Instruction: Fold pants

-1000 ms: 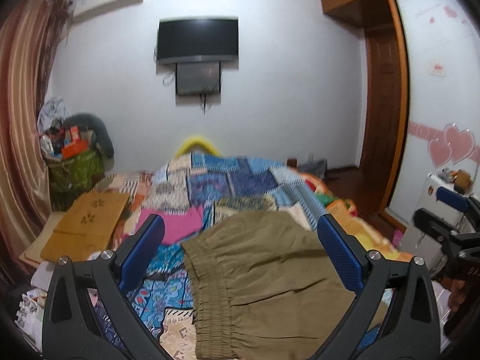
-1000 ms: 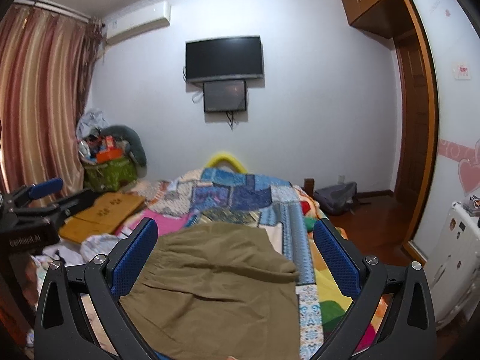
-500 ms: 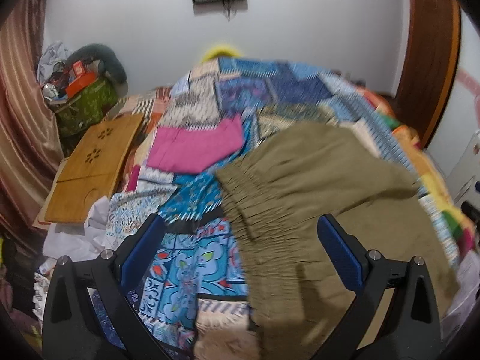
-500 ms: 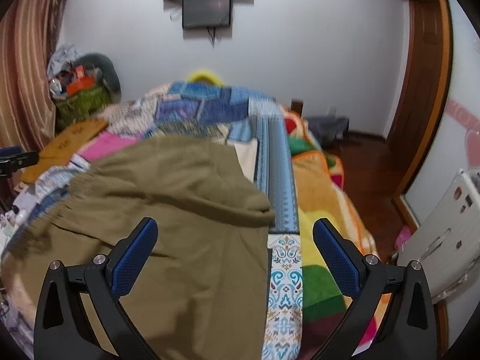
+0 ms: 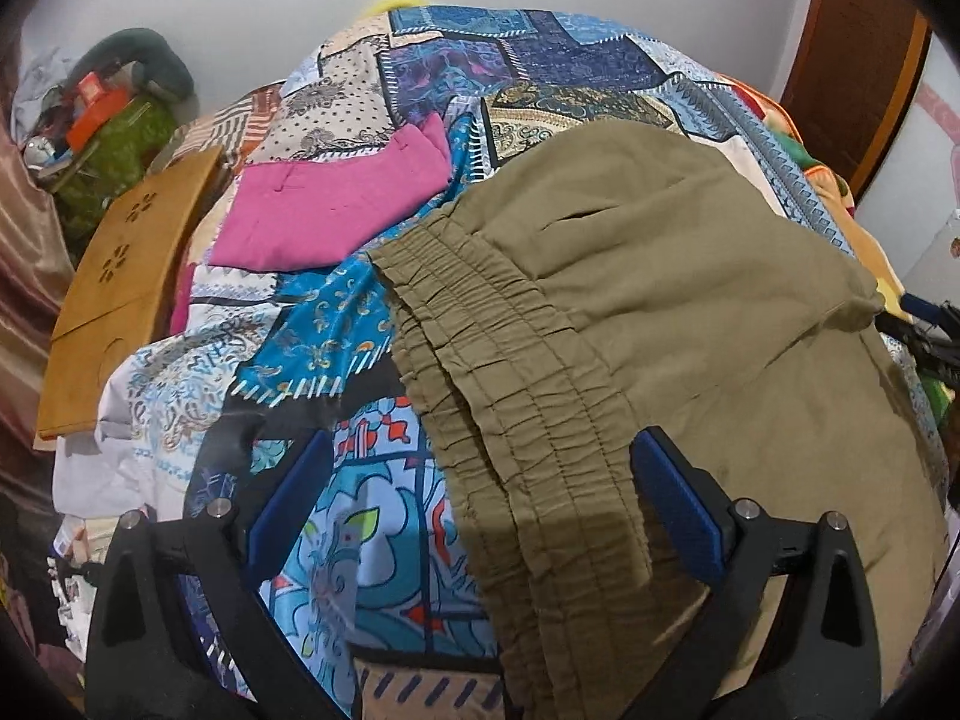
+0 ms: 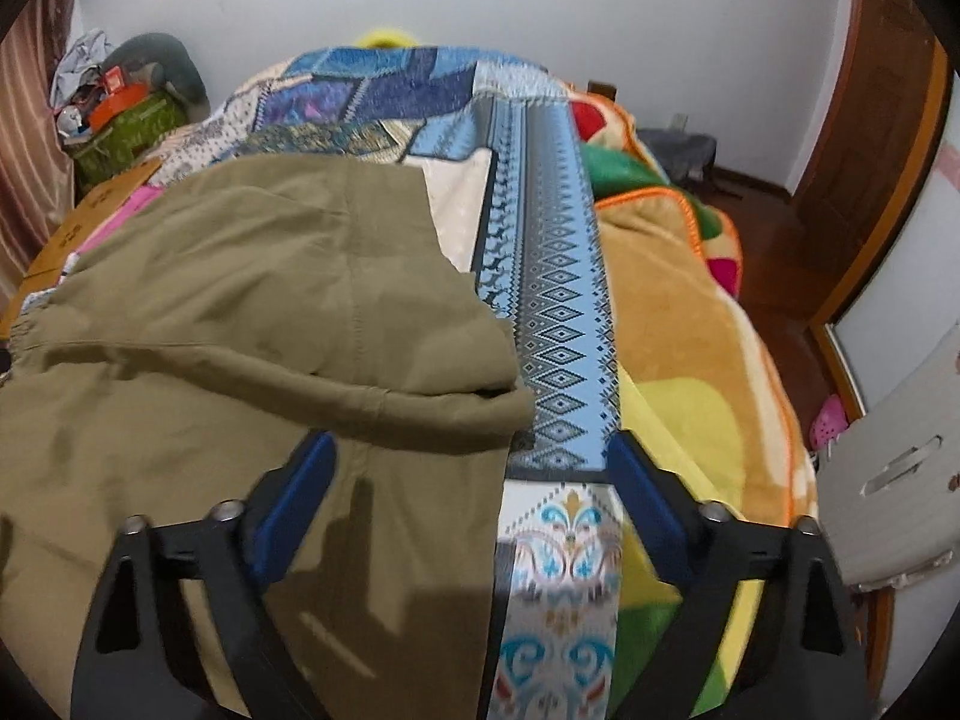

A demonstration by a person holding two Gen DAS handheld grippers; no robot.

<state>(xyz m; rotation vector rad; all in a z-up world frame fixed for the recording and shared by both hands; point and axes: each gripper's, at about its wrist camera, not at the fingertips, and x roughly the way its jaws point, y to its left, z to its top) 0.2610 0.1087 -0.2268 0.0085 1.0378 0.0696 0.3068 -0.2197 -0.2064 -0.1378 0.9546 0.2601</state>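
Both of my grippers have dropped toward the bed and tipped downward since a second ago; the wall-mounted screen has slid out of the left wrist view, and the olive pants (image 5: 690,312) now fill most of each frame. My left gripper (image 5: 480,480) hangs with its blue pads apart, straddling the gathered elastic waistband (image 5: 516,408) without pressing on it. My right gripper (image 6: 468,480) has just been narrowing its jaws, yet the pads are still apart, with the pants' folded-over edge (image 6: 420,402) lying between them and nothing clamped. The pants lie spread on the patchwork bedspread (image 5: 372,552), waistband toward the left, the upper layer doubled over the lower. A pink garment (image 5: 336,210) lies on the bedspread just beyond the waistband, and a wooden lap tray (image 5: 114,300) rests at the bed's left side. An orange-and-yellow blanket (image 6: 678,324) covers the right edge.
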